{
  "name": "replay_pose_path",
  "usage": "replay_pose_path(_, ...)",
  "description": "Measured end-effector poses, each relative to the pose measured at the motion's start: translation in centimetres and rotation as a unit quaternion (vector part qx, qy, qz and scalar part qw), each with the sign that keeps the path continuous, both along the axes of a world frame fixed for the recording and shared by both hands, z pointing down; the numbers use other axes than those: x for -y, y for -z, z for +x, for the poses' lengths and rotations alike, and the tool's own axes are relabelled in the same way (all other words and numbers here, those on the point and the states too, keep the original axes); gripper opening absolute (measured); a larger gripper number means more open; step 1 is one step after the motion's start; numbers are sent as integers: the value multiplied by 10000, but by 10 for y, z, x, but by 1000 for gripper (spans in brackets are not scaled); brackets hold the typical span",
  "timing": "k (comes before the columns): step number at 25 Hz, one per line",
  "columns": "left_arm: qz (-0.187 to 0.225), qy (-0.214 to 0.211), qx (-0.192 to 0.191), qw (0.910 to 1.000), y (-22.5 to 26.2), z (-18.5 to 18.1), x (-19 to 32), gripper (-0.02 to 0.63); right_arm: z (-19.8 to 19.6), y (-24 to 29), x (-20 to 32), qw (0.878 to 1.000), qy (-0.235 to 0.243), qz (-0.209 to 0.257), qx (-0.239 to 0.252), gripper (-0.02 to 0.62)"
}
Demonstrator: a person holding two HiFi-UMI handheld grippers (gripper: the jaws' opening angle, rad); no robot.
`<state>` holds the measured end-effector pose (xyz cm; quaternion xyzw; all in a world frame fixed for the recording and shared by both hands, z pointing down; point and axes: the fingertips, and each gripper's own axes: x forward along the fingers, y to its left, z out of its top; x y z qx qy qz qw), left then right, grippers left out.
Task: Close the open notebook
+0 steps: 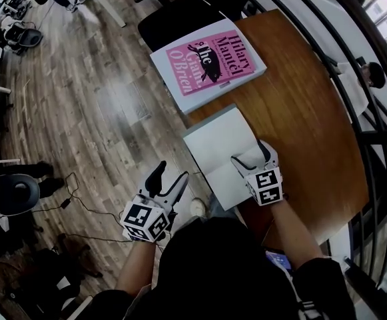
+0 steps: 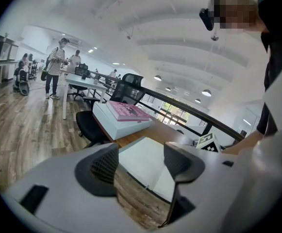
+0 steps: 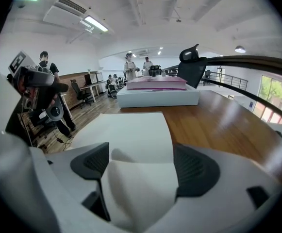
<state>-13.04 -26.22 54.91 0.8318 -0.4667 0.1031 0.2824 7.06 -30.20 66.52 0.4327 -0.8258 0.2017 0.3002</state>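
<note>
The open white notebook (image 1: 214, 145) lies at the left edge of the brown wooden table (image 1: 313, 125). My right gripper (image 1: 255, 159) stands open over its near page. In the right gripper view a white page (image 3: 136, 178) curls up between the wide-apart jaws of that gripper (image 3: 141, 166), and the rest of the notebook (image 3: 131, 130) lies flat beyond. My left gripper (image 1: 168, 180) hangs open off the table's left side, above the floor, holding nothing. From the left gripper (image 2: 141, 166) I see the notebook (image 2: 145, 159) between the spread jaws.
A pink-covered book (image 1: 212, 60) rests on a white box (image 1: 180, 89) at the table's far end, with a black office chair (image 1: 173, 15) behind it. A dark railing (image 1: 373, 92) runs along the right. Cables and gear lie on the wooden floor (image 1: 80, 112) at left.
</note>
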Motion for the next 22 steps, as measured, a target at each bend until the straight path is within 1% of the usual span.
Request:
replay_pose_path(3,73,-2,2,10000,3,0,4,295,5,16,4,9997,-121,159,169,420)
replay_pose_path(8,237,11,24,9997,12,-4,15,295,18,62,16,9958,-375,671,491,417)
replay_pose_path(12,482,93,-32,9988,32,-7,26,295,36,113,22,9870,-664,1128,937,376)
replay_pose_path(14,655,133,-49,9978,44,-9,32,295,47,141,23,9792,-851,1381,1220,358)
replay_pose_path(17,917,153,-72,9956,65,-12,40,295,60,185,18,9638,-1041,1759,1709,309)
replay_pose_path(22,1262,171,-104,9918,90,-12,48,291,72,245,9,9358,-1185,2363,2332,206)
